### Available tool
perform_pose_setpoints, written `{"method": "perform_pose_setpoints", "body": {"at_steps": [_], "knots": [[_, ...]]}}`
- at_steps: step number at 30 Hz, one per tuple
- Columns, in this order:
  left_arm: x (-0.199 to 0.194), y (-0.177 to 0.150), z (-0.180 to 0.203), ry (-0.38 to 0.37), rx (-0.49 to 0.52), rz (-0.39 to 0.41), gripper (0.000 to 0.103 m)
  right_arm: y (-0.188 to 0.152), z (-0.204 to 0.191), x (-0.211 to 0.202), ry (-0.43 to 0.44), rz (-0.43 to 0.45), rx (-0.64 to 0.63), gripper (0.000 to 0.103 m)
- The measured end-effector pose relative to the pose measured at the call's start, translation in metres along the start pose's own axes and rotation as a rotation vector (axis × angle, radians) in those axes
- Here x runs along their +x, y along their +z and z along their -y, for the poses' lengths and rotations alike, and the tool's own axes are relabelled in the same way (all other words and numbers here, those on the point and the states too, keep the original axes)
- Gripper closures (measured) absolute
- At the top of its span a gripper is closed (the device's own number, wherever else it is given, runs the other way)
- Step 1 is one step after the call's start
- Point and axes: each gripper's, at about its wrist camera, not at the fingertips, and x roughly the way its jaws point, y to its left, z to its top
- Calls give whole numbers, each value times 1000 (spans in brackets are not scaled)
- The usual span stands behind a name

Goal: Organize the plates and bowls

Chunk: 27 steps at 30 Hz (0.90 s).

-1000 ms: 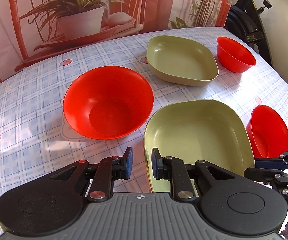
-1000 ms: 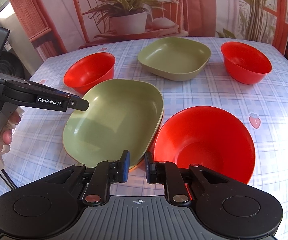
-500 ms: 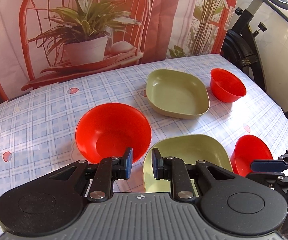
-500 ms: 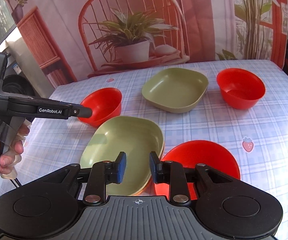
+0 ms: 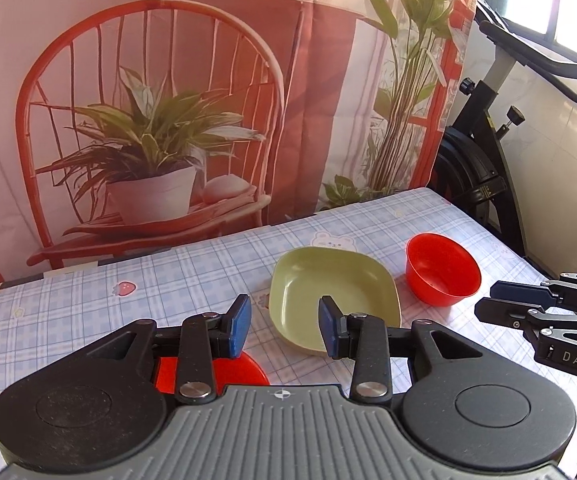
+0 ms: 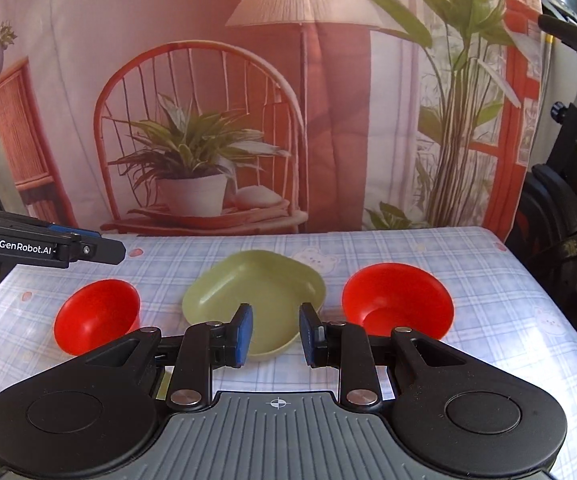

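Now both grippers are raised above the green plate (image 5: 334, 298) since a second ago; left gripper (image 5: 284, 330) jaws are opening, right gripper (image 6: 275, 334) jaws stand apart, nothing held.

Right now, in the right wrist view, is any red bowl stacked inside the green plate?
No, the green plate lies empty between two separate red bowls.

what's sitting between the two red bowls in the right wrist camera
In the right wrist view, the green plate sits between the left red bowl and the right red bowl on the table.
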Motion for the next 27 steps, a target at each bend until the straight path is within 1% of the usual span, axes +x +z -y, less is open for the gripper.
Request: {"method": "perform_pose_setpoints", "body": {"at_steps": [7, 11, 14, 17, 22, 27], "knots": [[55, 11, 4, 33, 41, -71, 63, 2, 16, 59, 20, -103, 61, 79], [85, 12, 1, 35, 38, -118, 63, 0, 25, 83, 17, -153, 110, 79], [101, 10, -1, 27, 34, -151, 63, -2, 33, 97, 28, -182, 155, 79], [113, 9, 2, 43, 63, -182, 63, -4, 39, 108, 53, -216, 186, 79], [125, 9, -1, 48, 68, -219, 63, -7, 39, 119, 57, -239, 190, 79], [138, 9, -3, 68, 82, -257, 63, -10, 40, 124, 60, -254, 192, 80]]}}
